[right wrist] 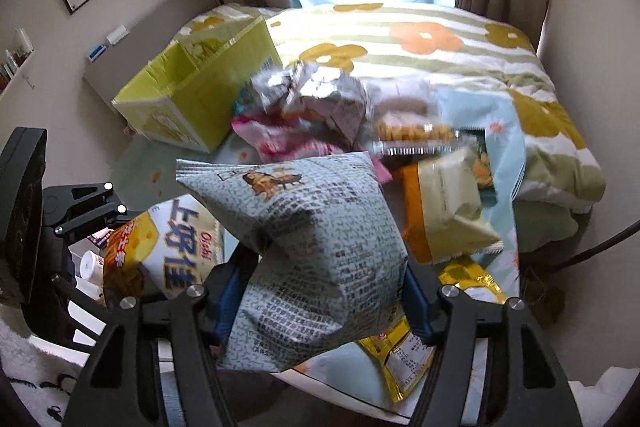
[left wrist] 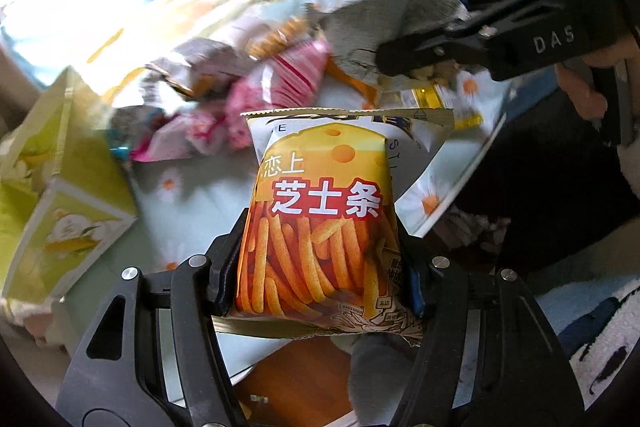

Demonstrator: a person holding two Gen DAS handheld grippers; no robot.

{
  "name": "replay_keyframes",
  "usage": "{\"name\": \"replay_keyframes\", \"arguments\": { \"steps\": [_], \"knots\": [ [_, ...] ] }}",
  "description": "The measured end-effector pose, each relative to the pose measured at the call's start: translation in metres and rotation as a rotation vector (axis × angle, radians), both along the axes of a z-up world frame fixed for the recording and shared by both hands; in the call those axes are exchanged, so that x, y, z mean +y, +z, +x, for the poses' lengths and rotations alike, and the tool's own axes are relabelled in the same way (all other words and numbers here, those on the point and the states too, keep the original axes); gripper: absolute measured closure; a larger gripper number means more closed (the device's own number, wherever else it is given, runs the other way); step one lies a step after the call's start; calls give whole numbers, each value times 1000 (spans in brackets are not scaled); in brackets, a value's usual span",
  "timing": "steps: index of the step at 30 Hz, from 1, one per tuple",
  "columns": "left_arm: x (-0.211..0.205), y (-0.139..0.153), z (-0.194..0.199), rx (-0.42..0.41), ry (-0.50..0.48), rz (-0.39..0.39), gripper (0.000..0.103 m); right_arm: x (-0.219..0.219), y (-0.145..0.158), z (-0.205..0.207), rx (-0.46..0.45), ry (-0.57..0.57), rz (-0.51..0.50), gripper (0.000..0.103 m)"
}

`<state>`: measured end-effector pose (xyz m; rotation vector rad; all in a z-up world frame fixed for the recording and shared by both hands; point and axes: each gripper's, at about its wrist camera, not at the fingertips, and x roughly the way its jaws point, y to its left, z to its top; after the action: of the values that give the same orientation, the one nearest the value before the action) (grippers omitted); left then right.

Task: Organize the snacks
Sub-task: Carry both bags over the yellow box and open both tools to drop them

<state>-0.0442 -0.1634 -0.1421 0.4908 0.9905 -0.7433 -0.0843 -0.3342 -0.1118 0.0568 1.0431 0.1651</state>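
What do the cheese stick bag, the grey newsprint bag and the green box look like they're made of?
Cheese stick bag: glossy printed plastic film, by its sheen and crimped top seal. Grey bag: probably the same film with a matte look; it creases sharply. Green box: likely printed cardboard, with flat stiff walls and pale cut edges.

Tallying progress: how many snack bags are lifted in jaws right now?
2. The orange cheese-stick foil bag is in the left gripper; the grey newsprint-patterned bag is in the right gripper. Other packets lie on the bed.
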Motion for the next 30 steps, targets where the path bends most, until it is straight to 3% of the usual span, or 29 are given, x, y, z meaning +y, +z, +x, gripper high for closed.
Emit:
{"name": "replay_keyframes", "arguments": {
  "steps": [9, 16, 23, 30],
  "knots": [
    [56, 53, 33, -104, 185, -71, 44, 37, 46, 40, -79, 43, -43, 41],
    [123, 86, 108, -180, 304, -81, 44, 90, 73, 110, -146, 63, -47, 41],
    [207, 102, 201, -199, 407, -54, 44, 155, 68, 187, -163, 72, -27, 41],
    [270, 84, 283, -146, 466, -16, 44, 208, 40, 250, -125, 29, -19, 41]
  ]
}}
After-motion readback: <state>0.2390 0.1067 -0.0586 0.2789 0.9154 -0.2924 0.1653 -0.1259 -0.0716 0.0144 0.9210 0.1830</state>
